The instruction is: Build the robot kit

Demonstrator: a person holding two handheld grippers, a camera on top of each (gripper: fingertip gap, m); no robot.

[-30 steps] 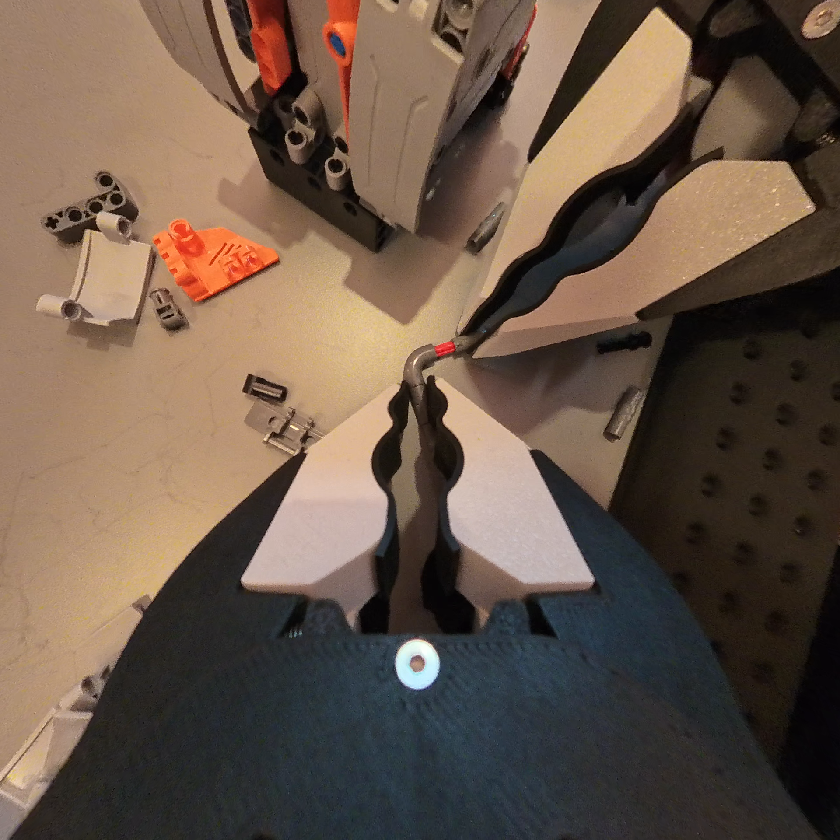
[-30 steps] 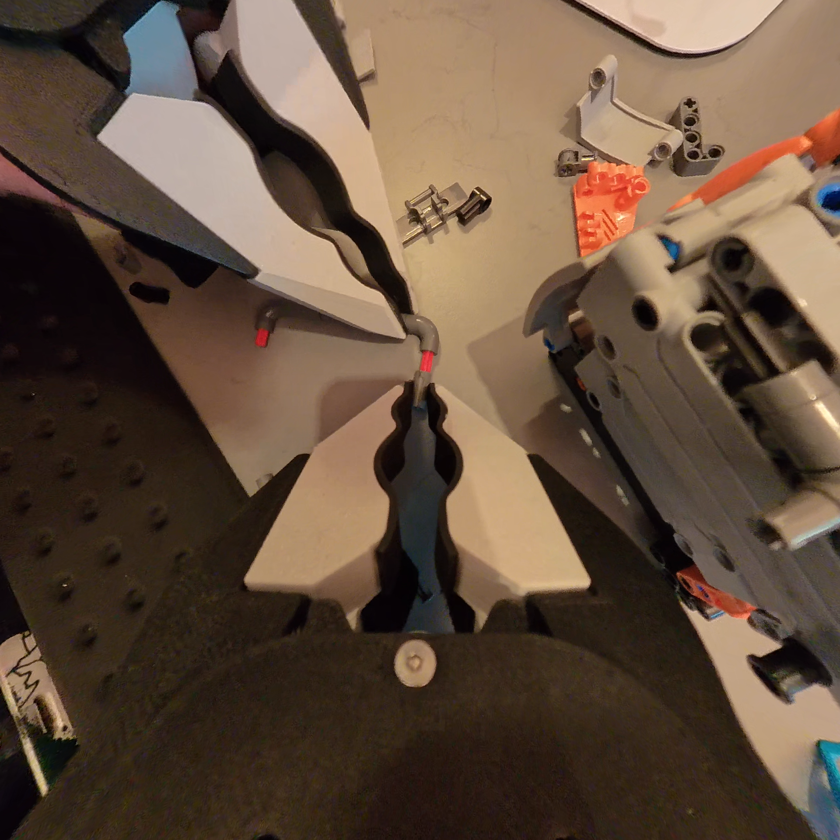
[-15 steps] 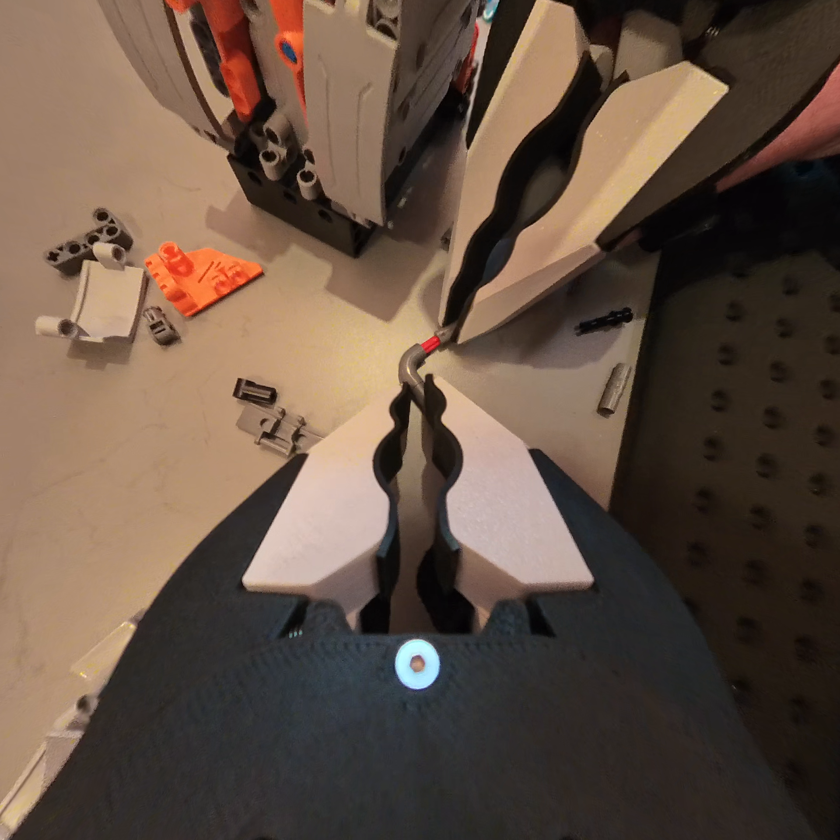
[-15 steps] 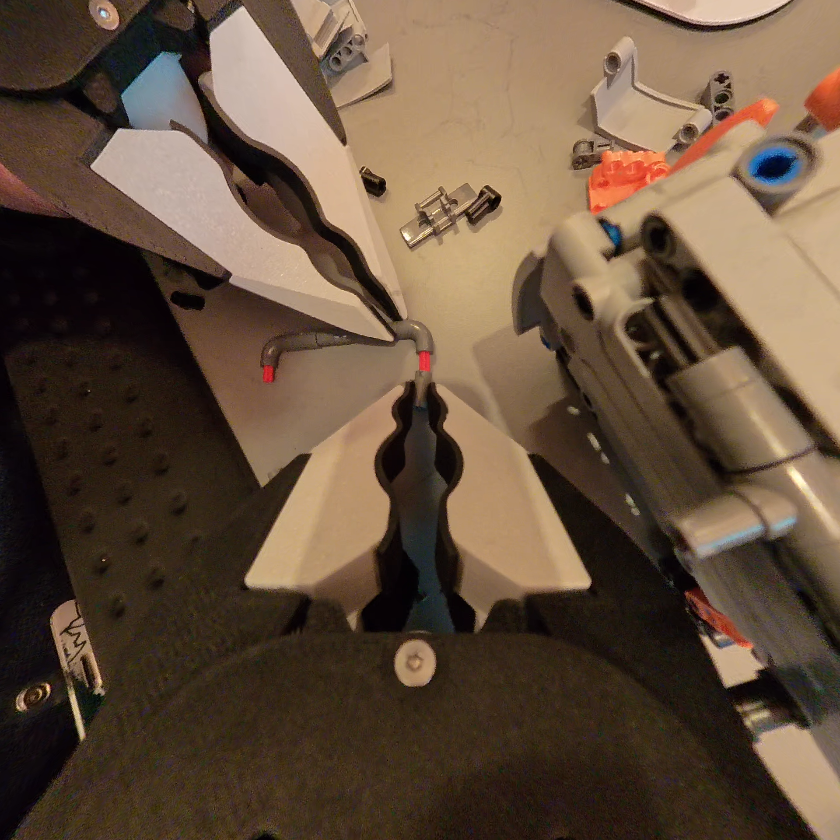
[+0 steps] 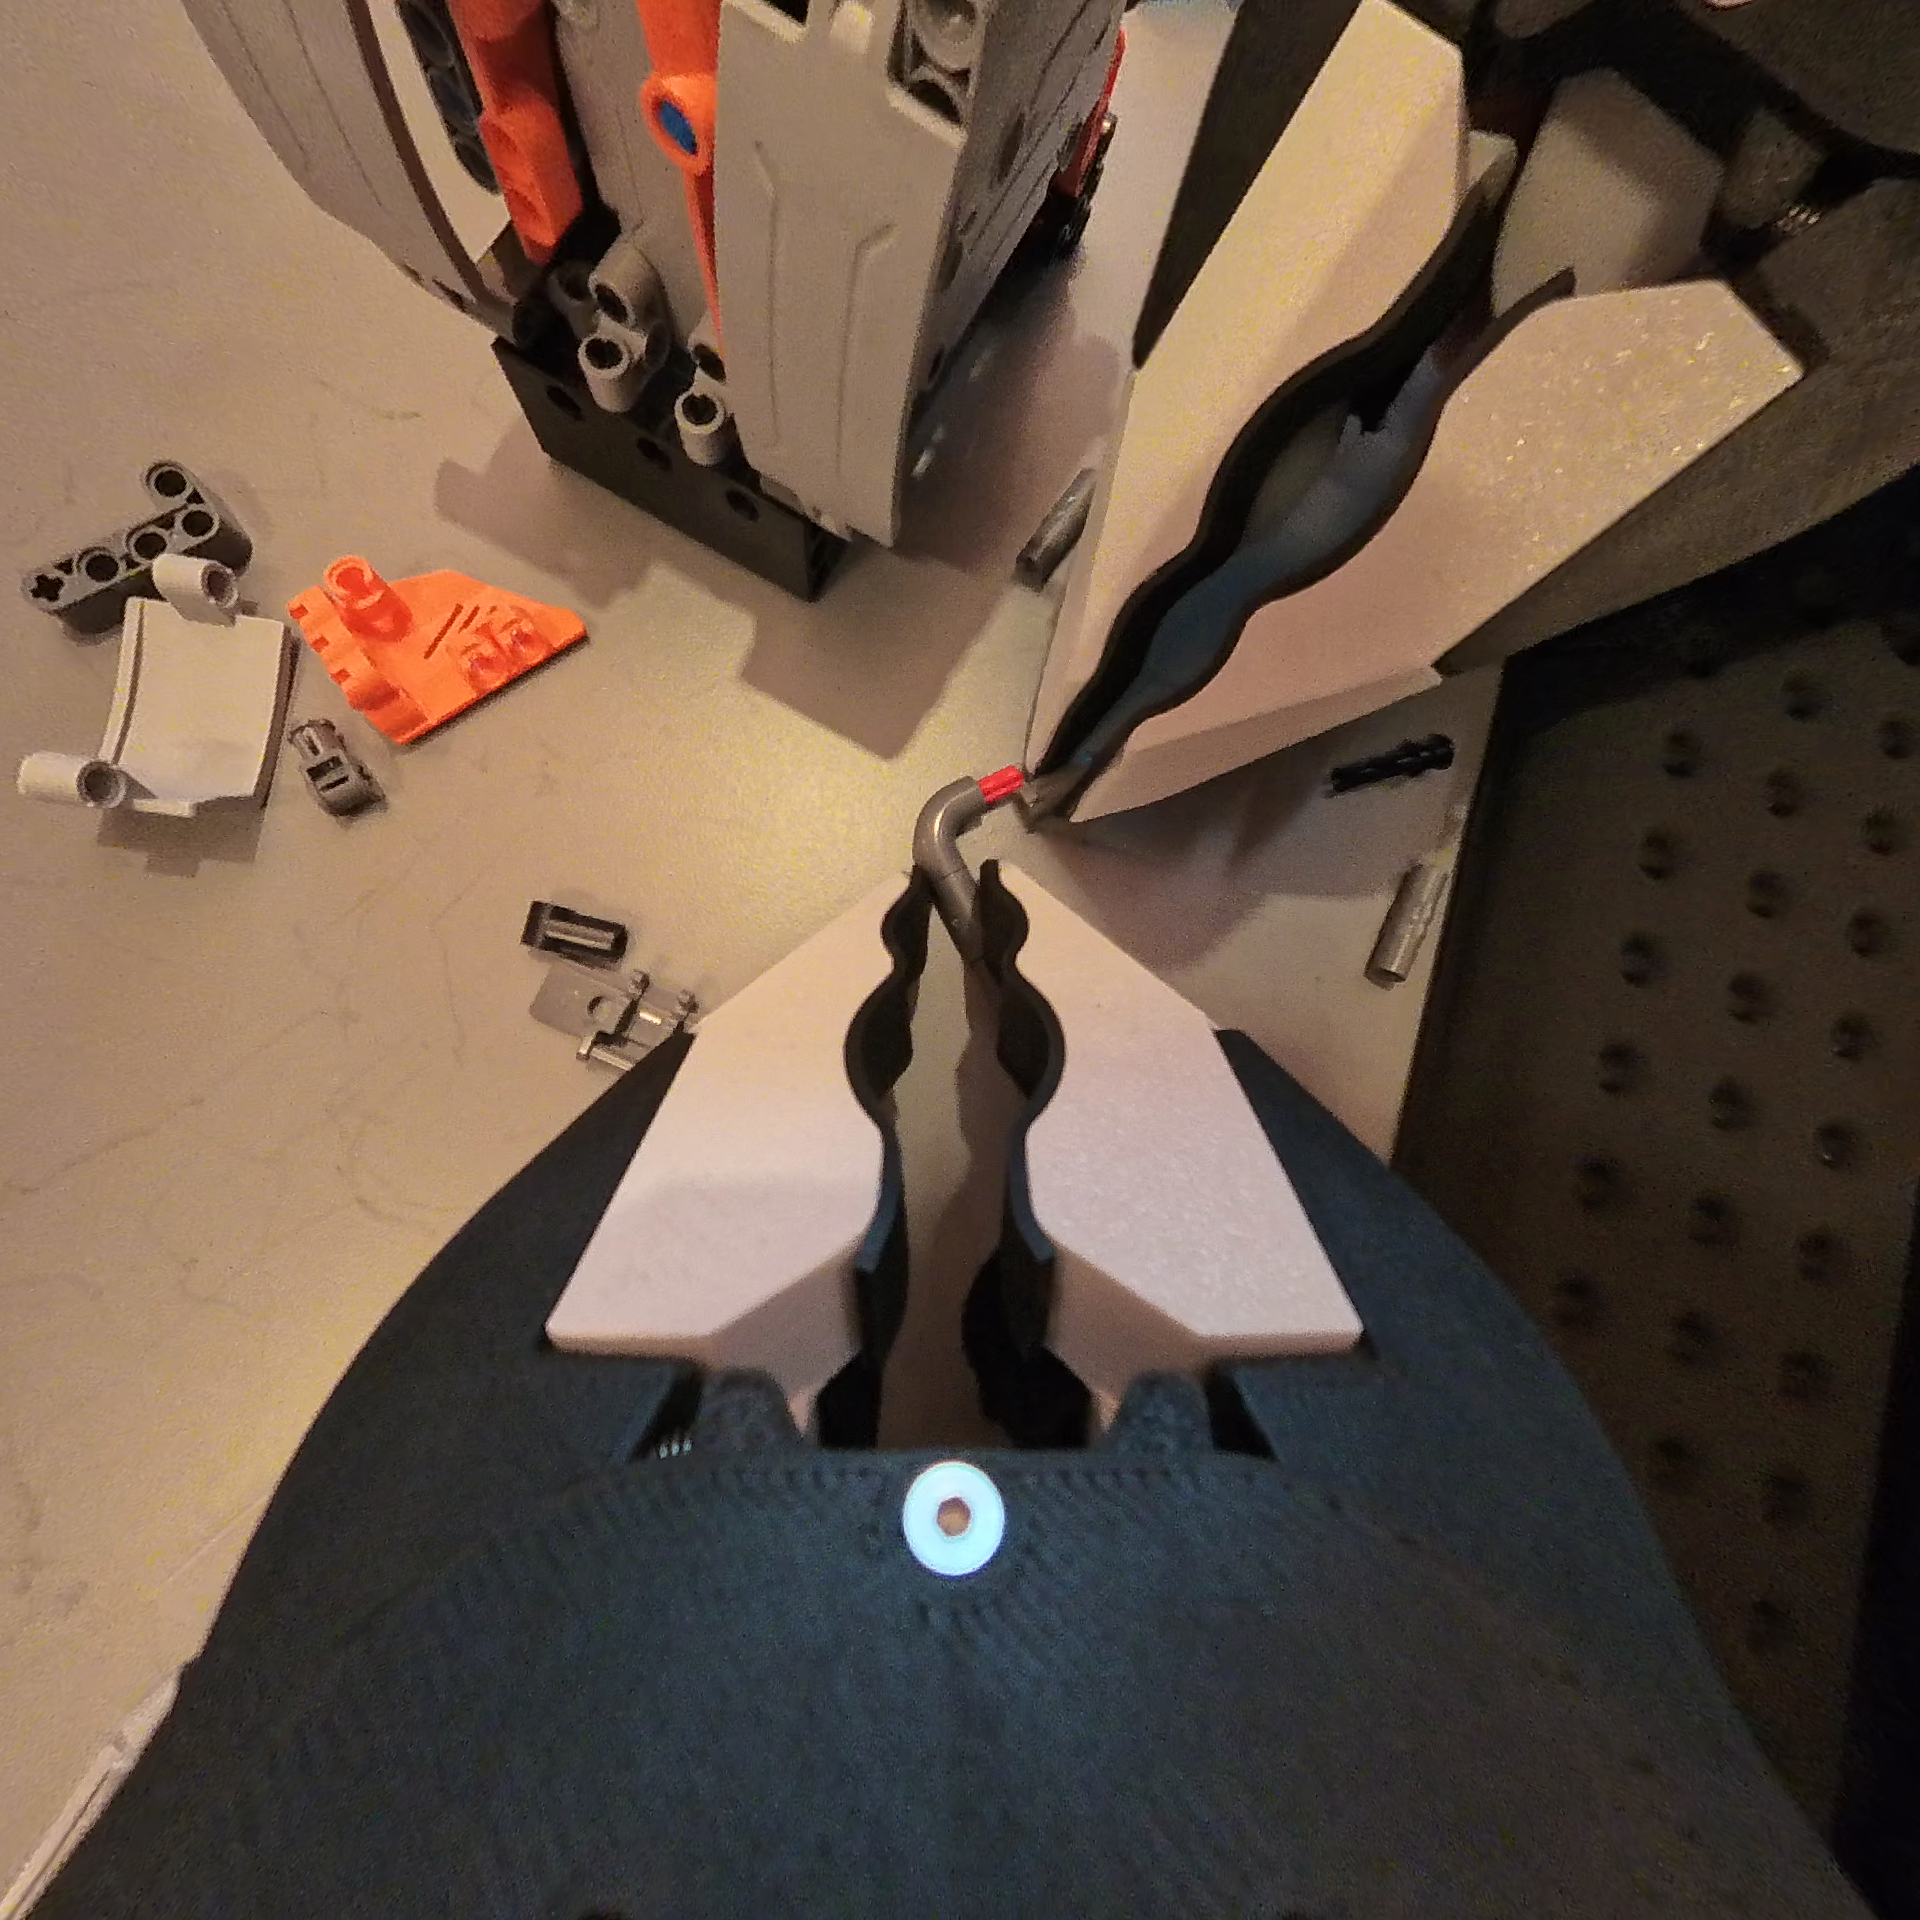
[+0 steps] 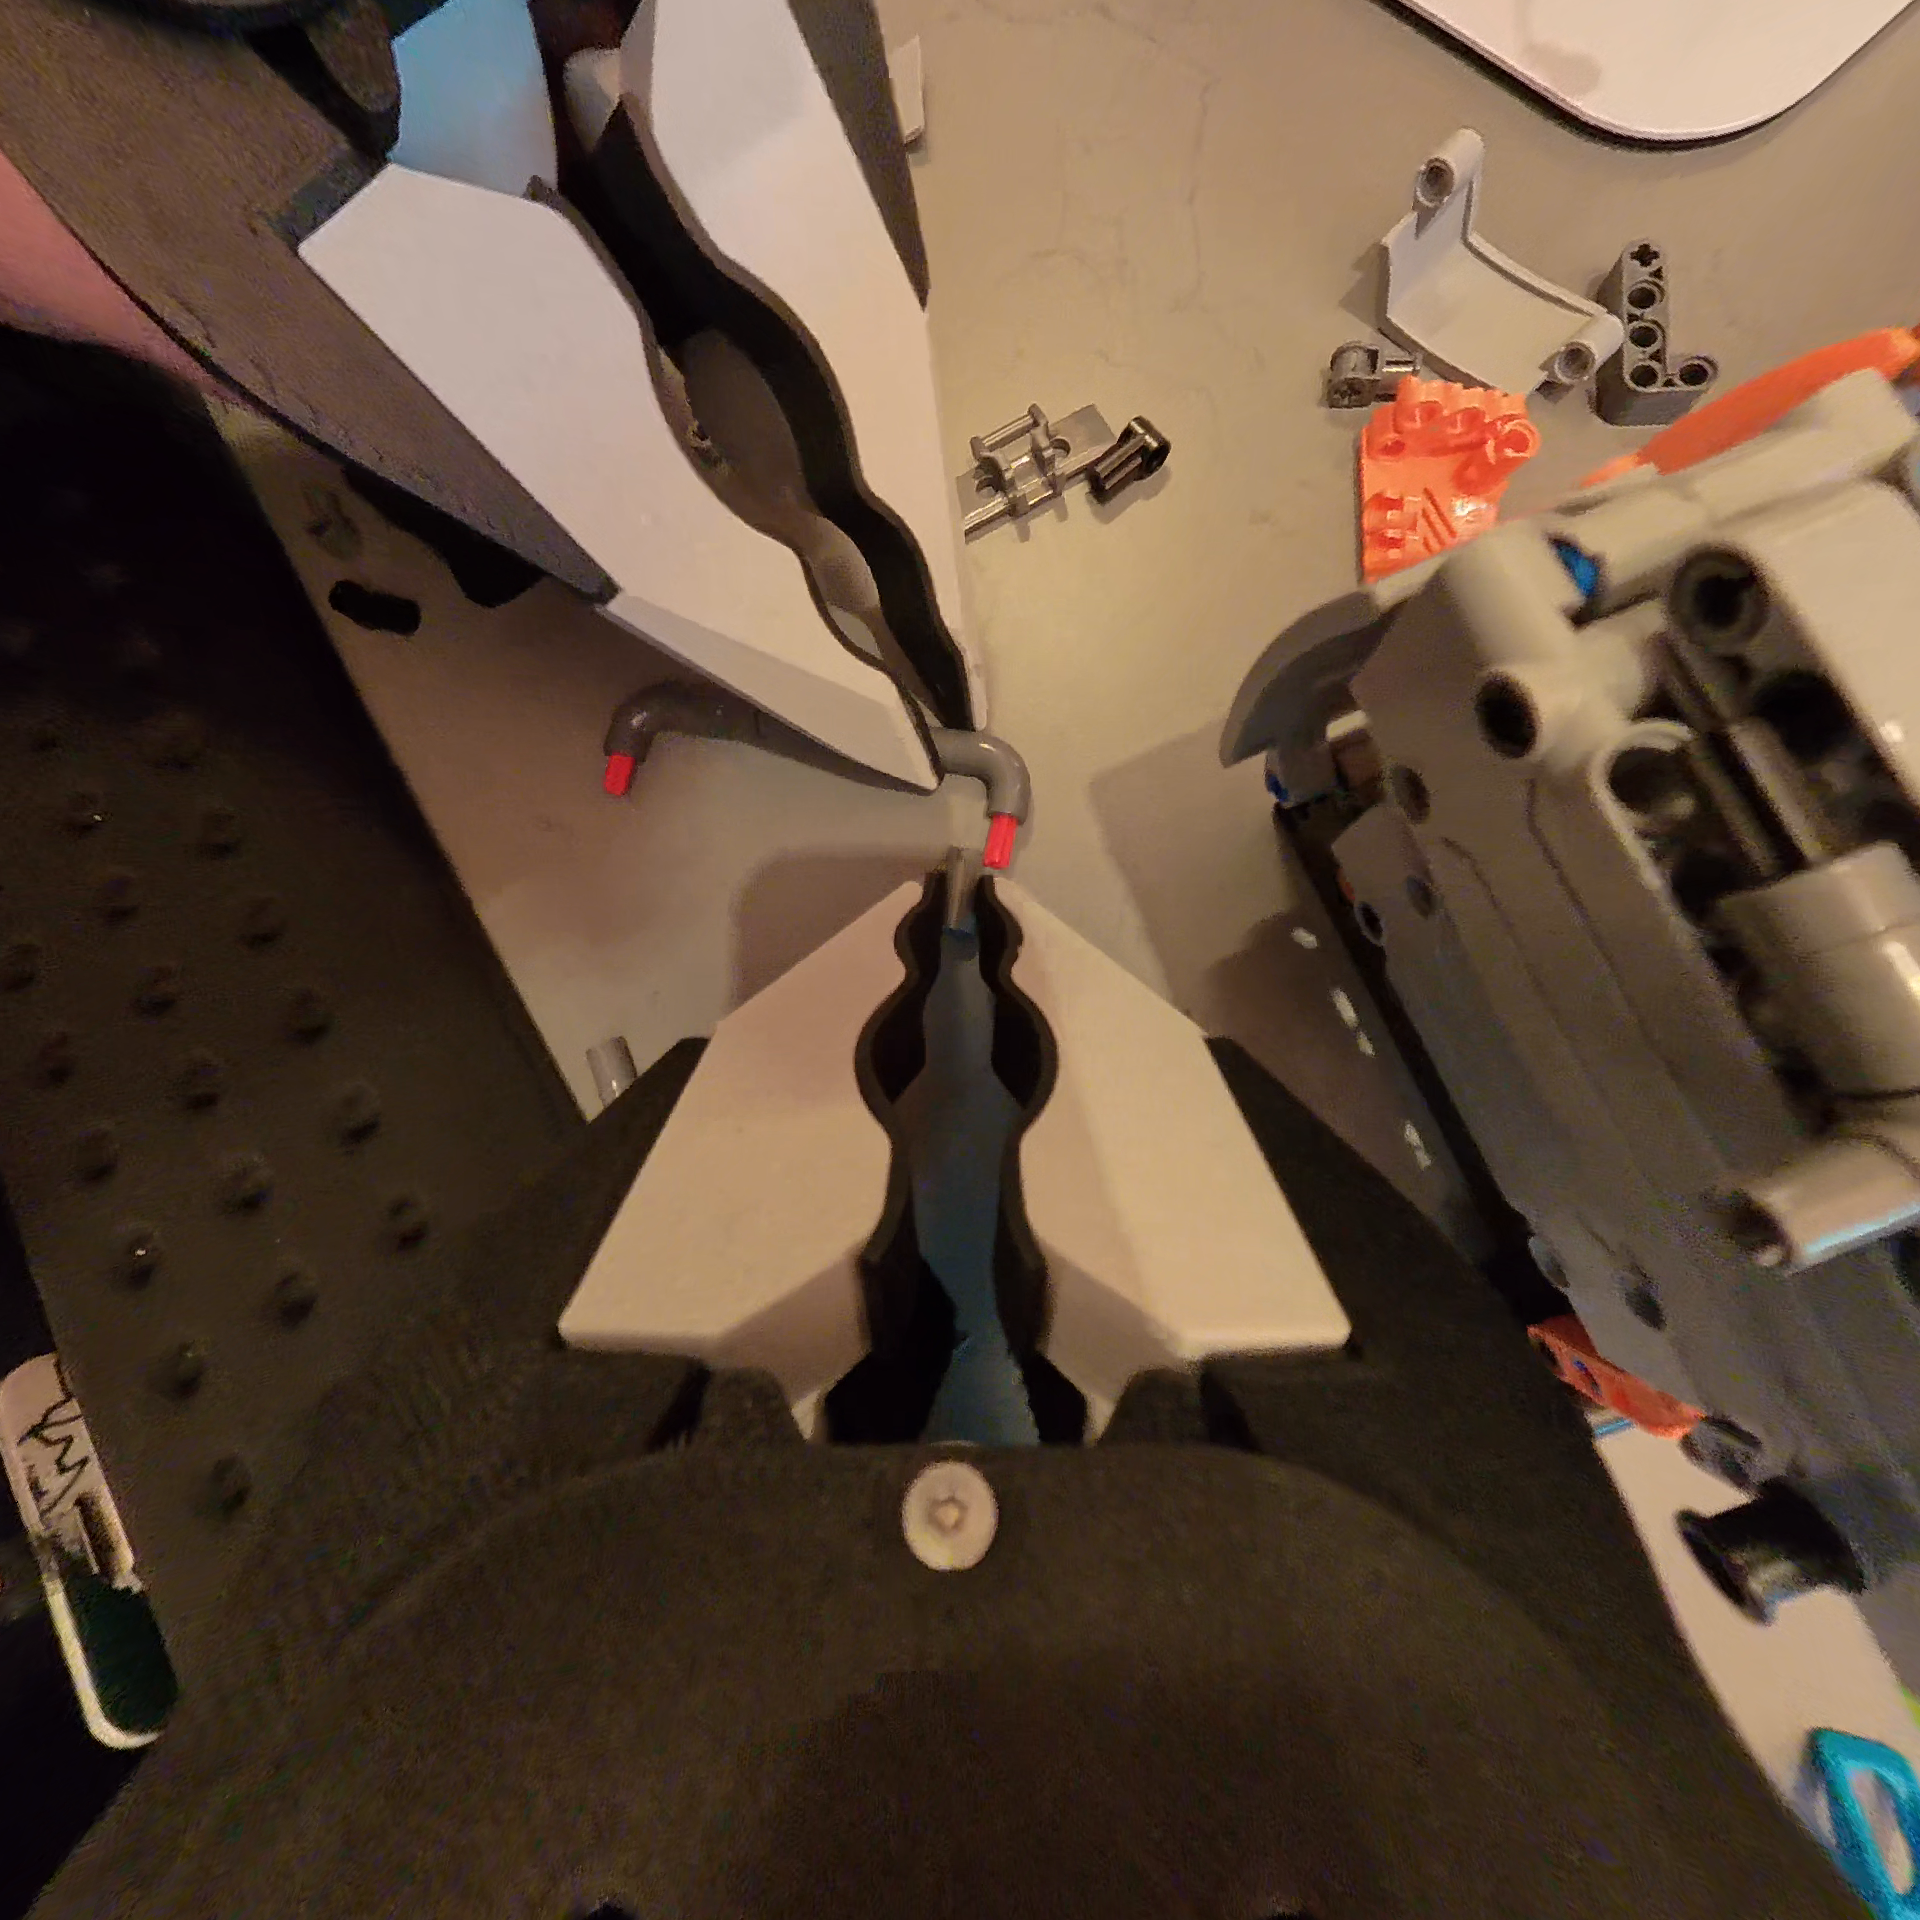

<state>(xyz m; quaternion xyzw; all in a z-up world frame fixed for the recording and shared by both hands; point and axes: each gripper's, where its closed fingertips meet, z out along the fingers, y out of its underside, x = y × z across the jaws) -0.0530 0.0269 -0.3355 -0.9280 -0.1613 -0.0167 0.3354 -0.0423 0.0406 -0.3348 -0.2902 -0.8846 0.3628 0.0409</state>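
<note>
Grey bent plastic tube [image 5: 948,831] with red end pegs hangs above the table, pinched in the left gripper [image 5: 954,902]'s nearly closed tips, and could slip because the right gripper [image 6: 964,896], clamped on a small grey pin [image 6: 954,883], sits just off its peg.

A pale grey-beige worktop [image 5: 260,1091] with faint hairline veining like stone fills the scene under warm, dim yellowish light that throws soft shadows. Along one edge lies a black mat [image 5: 1714,1039] covered in rows of round dimples. At the far side, a white rounded-corner sheet [image 6: 1662,62] rests on the worktop.
</note>
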